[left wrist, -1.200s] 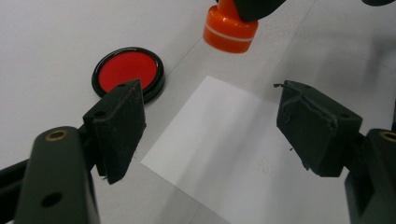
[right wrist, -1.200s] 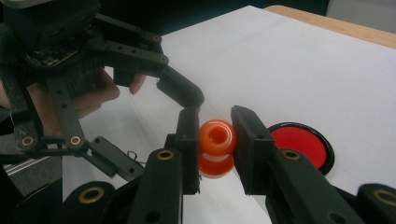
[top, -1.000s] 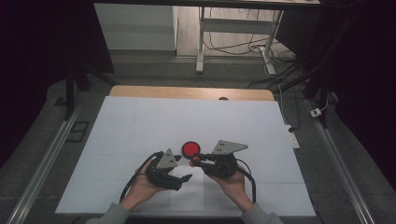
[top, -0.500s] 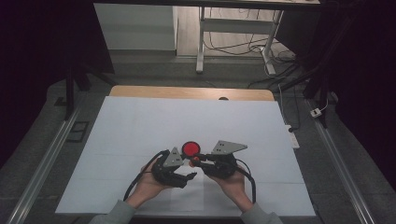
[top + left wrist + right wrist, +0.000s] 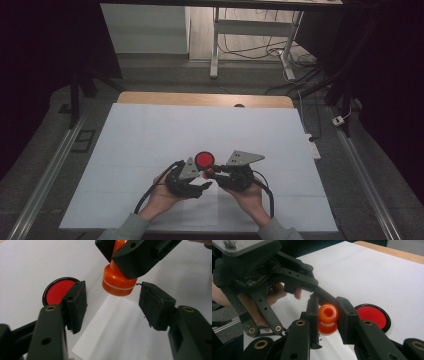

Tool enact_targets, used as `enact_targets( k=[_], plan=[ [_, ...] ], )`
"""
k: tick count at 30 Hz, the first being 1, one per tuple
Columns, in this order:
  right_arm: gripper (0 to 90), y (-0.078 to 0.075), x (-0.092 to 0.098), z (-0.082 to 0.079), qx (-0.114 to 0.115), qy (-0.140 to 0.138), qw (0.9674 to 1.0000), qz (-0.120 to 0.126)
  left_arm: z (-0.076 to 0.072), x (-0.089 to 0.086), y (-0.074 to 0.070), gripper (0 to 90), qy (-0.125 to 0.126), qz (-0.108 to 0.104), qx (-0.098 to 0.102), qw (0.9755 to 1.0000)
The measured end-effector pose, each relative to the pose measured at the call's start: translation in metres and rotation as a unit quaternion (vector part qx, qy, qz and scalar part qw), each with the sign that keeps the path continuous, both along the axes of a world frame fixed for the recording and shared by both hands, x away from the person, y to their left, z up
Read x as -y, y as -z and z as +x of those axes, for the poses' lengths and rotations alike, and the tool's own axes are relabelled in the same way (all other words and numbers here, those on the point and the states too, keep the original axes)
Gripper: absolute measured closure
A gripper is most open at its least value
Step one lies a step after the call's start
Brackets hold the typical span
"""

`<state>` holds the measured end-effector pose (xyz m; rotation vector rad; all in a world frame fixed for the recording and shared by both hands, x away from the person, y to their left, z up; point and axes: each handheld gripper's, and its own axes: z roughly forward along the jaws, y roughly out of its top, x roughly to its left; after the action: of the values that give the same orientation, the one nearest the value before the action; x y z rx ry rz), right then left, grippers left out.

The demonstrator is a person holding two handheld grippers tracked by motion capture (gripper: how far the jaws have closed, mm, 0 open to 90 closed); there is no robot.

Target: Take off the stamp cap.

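My right gripper [image 5: 328, 307] is shut on the neck of an orange stamp [image 5: 328, 312], holding it just above the table. In the left gripper view, that stamp's wide base [image 5: 117, 283] hangs between the pads of my left gripper [image 5: 112, 290], with a gap on each side. The left jaws have just been closing and do not touch it. A round red ink pad [image 5: 205, 160] with a black rim lies on the table just beyond both grippers. In the high view, the left gripper [image 5: 204, 185] and right gripper [image 5: 211, 171] meet tip to tip near the front edge.
A white sheet of paper [image 5: 120, 327] lies under the stamp on the white table cover [image 5: 150, 135]. The wooden table edge [image 5: 200, 99] runs along the far side. Metal rails [image 5: 55, 165] flank the table, and desk legs [image 5: 215, 45] with cables stand beyond.
The left gripper has edged slightly toward the right gripper and its jaws have narrowed around the stamp's base. The right gripper and the ink pad have not moved.
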<state>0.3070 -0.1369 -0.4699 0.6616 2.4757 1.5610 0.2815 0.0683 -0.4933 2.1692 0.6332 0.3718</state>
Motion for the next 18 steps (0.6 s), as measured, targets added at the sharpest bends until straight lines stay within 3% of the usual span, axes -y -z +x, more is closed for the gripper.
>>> enact_targets(
  k=[9, 18],
  plan=[
    [72.0, 0.0002, 0.0005, 0.0003, 0.000, 0.000, 1.0000, 0.001, -0.0017, 0.0004, -0.0003, 52.1, 0.002, 0.001, 0.018, 0.9998],
    [72.0, 0.0005, 0.0005, 0.0004, -0.002, 0.000, 1.0000, 0.001, -0.0020, 0.0029, 0.0017, 54.6, 0.010, 0.007, 0.018, 0.9998]
  ],
)
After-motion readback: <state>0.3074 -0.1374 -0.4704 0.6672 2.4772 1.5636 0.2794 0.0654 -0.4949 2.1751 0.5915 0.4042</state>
